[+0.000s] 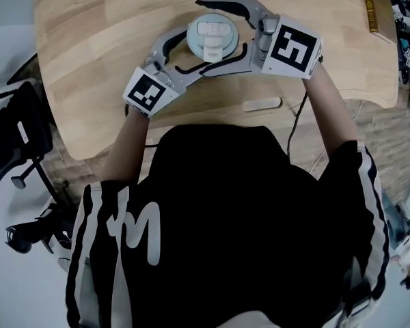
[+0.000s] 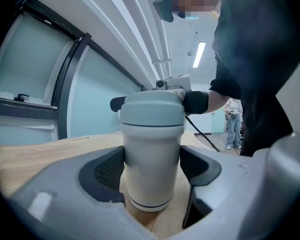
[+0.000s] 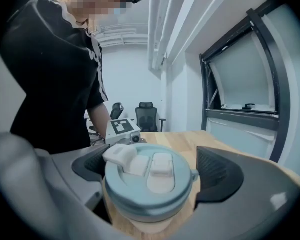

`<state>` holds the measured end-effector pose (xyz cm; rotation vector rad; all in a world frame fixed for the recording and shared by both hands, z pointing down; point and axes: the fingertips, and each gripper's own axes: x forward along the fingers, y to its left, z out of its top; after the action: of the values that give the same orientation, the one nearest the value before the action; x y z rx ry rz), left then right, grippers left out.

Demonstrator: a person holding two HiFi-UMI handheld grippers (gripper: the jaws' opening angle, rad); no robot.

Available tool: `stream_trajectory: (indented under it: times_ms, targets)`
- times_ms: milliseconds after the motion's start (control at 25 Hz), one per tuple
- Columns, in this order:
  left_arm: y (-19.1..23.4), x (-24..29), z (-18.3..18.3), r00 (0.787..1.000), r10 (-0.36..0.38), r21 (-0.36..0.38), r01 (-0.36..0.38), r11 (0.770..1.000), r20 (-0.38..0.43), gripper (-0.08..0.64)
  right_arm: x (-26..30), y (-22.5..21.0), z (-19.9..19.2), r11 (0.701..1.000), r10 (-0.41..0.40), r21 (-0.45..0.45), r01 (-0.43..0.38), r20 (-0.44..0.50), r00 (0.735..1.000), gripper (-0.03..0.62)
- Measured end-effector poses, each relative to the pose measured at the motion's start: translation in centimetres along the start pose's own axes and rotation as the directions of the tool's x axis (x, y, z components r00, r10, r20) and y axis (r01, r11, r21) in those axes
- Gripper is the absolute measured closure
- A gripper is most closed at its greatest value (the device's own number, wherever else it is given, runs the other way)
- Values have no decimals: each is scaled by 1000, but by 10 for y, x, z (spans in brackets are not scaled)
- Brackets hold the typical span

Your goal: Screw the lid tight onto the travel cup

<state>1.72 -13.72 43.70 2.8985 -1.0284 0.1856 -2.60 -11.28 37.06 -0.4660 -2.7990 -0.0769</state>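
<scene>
Shirt point(image 1: 260, 203): black, white print resembling "M".
Left gripper point(image 2: 152, 170): clenched on travel cup point(image 2: 152, 149), which stands upright on the wooden table point(image 1: 96, 33).
Right gripper point(image 3: 154, 171): released, jaws apart either side of lid point(image 3: 140, 191), seated on cup.
Marker cube point(image 1: 295, 48): black-and-white square code.

Your travel cup point(image 2: 152, 154) is off-white with a thin dark blue ring near the base, and its lid point(image 3: 149, 184) is a pale blue-grey with a white flip tab point(image 3: 121, 156). The table point(image 1: 96, 39) is light wood with visible grain. Your left gripper point(image 2: 152, 170) and right gripper point(image 3: 152, 171) are both grey with black textured pads, and the marker cubes point(image 1: 149, 93) have black-and-white square patterns. Your shirt point(image 1: 246, 203) is black with white stripes and a white print.
</scene>
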Motion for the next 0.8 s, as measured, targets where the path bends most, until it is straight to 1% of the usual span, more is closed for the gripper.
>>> stream_trajectory:
  times_ms: [80, 160, 240, 480, 680, 800]
  targets:
    - [0, 0, 0, 1000, 7, -3, -7, 1000, 1, 209, 1, 1, 0, 1000, 24, -6, -24, 7, 1000, 72]
    - [0, 0, 0, 1000, 16, -5, -16, 1000, 5, 209, 0, 0, 0, 1000, 22, -12, -21, 15, 1000, 70]
    - [0, 0, 0, 1000, 24, -4, -24, 1000, 6, 209, 0, -1, 1, 1000, 2, -16, -2, 29, 1000, 60]
    - [0, 1, 0, 1000, 30, 5, -30, 1000, 0, 206, -1, -2, 3, 998, -54, -7, 54, 59, 997, 60]
    - [0, 1, 0, 1000, 29, 12, -29, 1000, 1, 206, 0, -5, 3, 994, -106, 1, 106, 49, 993, 60]
    - [0, 1, 0, 999, 32, 10, -32, 999, -2, 206, -1, -7, 3, 987, -159, 3, 159, 45, 986, 61]
